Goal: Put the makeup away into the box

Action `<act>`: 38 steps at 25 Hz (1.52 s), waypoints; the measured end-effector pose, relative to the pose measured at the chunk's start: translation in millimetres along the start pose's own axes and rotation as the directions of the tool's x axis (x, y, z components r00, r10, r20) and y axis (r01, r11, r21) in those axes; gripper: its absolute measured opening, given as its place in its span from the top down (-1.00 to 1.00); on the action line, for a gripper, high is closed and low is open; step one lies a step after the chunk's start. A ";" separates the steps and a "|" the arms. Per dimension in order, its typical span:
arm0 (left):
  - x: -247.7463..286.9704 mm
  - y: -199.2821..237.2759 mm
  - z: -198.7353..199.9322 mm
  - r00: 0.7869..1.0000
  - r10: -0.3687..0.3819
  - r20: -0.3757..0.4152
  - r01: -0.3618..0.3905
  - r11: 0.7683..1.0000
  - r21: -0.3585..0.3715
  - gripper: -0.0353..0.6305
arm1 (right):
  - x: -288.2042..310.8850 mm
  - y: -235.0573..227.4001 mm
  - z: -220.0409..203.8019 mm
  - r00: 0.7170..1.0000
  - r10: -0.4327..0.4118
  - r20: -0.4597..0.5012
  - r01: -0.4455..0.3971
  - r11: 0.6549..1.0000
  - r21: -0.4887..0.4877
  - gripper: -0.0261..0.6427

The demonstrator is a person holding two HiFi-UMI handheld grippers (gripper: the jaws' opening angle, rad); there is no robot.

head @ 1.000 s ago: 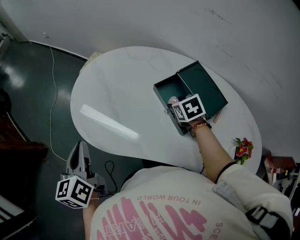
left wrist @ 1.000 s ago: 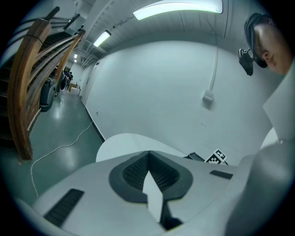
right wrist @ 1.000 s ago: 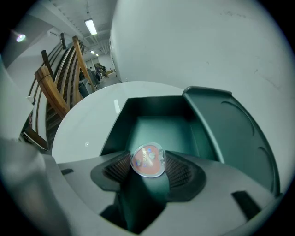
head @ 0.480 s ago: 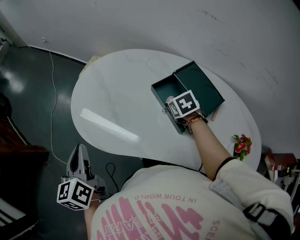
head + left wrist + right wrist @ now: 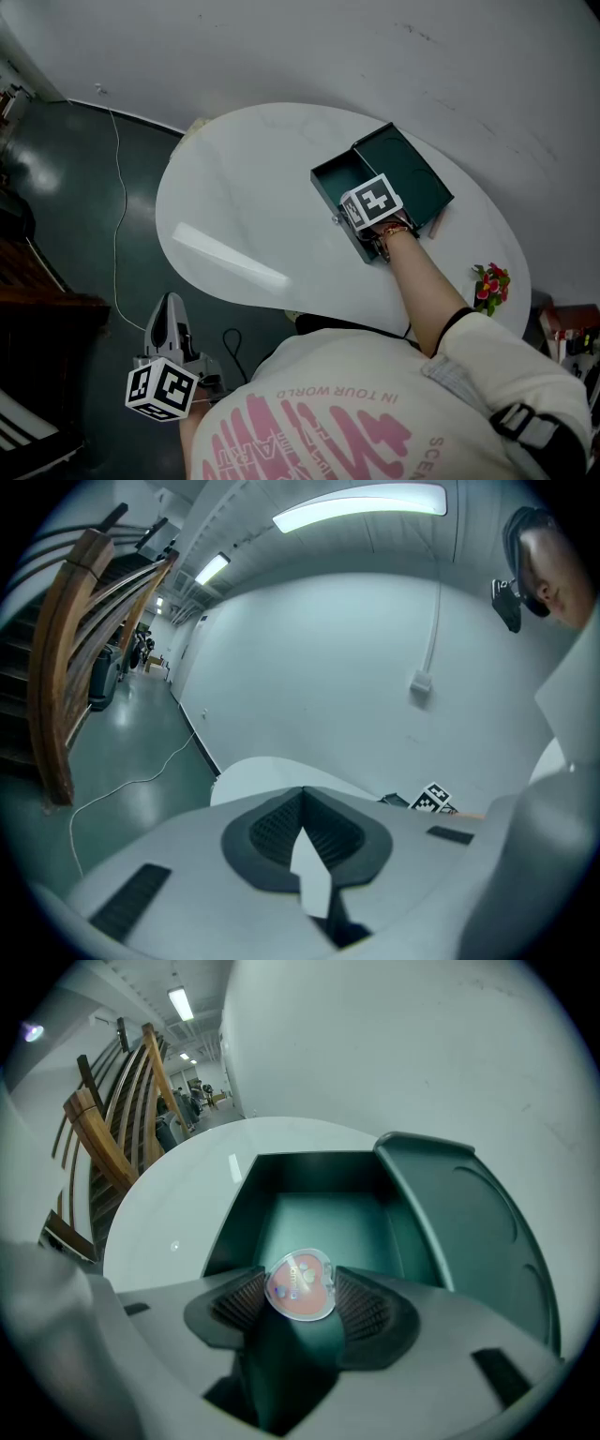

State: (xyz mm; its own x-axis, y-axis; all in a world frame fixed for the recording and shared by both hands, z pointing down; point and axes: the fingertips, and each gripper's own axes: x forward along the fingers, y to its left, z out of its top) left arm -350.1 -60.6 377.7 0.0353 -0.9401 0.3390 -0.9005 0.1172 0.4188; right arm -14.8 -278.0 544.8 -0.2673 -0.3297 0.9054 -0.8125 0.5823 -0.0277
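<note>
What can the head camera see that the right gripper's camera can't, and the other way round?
Only the head view shows the left gripper held low beside the table, over the floor, and the flowers at the table's edge. Only the right gripper view shows the pink heart-shaped compact pinched in the right gripper, just above the box. Both show the open green box and the white table.

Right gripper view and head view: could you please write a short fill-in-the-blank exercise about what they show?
1. The right claw grips a pink, ___-shaped makeup case.
2. Before it lies the green box, whose lid is ___.
3. The box stands on a table of ___ colour.
Missing words: heart; open; white.
</note>
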 end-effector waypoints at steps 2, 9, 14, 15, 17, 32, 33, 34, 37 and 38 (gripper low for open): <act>-3.8 -2.7 0.7 1.000 -0.004 0.008 0.004 1.000 0.003 0.89 | 0.1 -0.3 -0.3 1.000 -0.001 0.004 0.001 1.000 -0.001 0.21; -19.1 -5.8 14.4 0.998 -0.019 0.055 0.020 1.000 -0.011 0.89 | -8.7 -0.4 -0.6 1.000 -0.014 0.023 0.014 0.999 0.033 0.20; -25.3 -10.7 23.7 0.996 -0.044 0.082 0.047 0.998 -0.035 0.89 | -37.9 3.8 15.3 0.990 0.025 0.140 -0.040 0.994 0.105 0.19; -25.2 -12.7 25.1 0.995 -0.052 0.085 0.054 0.998 -0.029 0.89 | -44.7 3.6 18.6 0.986 0.029 0.165 -0.049 0.991 0.121 0.19; -23.7 -18.0 27.4 0.994 -0.070 0.086 0.072 0.997 -0.018 0.89 | -59.7 2.8 23.8 0.977 0.030 0.210 -0.060 0.988 0.139 0.19; 21.8 -86.9 0.0 0.959 -0.283 -0.020 0.284 0.958 0.050 0.89 | -184.9 -66.1 -35.1 0.852 -0.250 0.460 0.041 0.907 0.418 0.27; 24.1 -91.6 -3.0 0.955 -0.295 -0.027 0.296 0.954 0.050 0.89 | -190.1 -74.3 -45.6 0.844 -0.280 0.457 0.059 0.896 0.440 0.27; 26.3 -95.9 -5.3 0.952 -0.305 -0.034 0.306 0.951 0.052 0.89 | -194.4 -81.8 -55.7 0.838 -0.308 0.451 0.077 0.884 0.461 0.28; 34.1 -107.7 -9.6 0.942 -0.330 -0.051 0.333 0.941 0.058 0.89 | -199.4 -101.1 -83.2 0.827 -0.372 0.421 0.118 0.848 0.517 0.30; 36.7 -111.4 -11.0 0.940 -0.337 -0.057 0.340 0.938 0.060 0.89 | -198.1 -106.1 -92.1 0.829 -0.384 0.406 0.127 0.837 0.532 0.30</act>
State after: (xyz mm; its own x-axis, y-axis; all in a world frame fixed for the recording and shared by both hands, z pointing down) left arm -243.7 -104.7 352.7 0.3616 -0.9046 0.2255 -0.8589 -0.2291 0.4581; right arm 172.1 -206.0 407.4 -0.1205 -0.7987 0.5895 -0.9897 0.0505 -0.1339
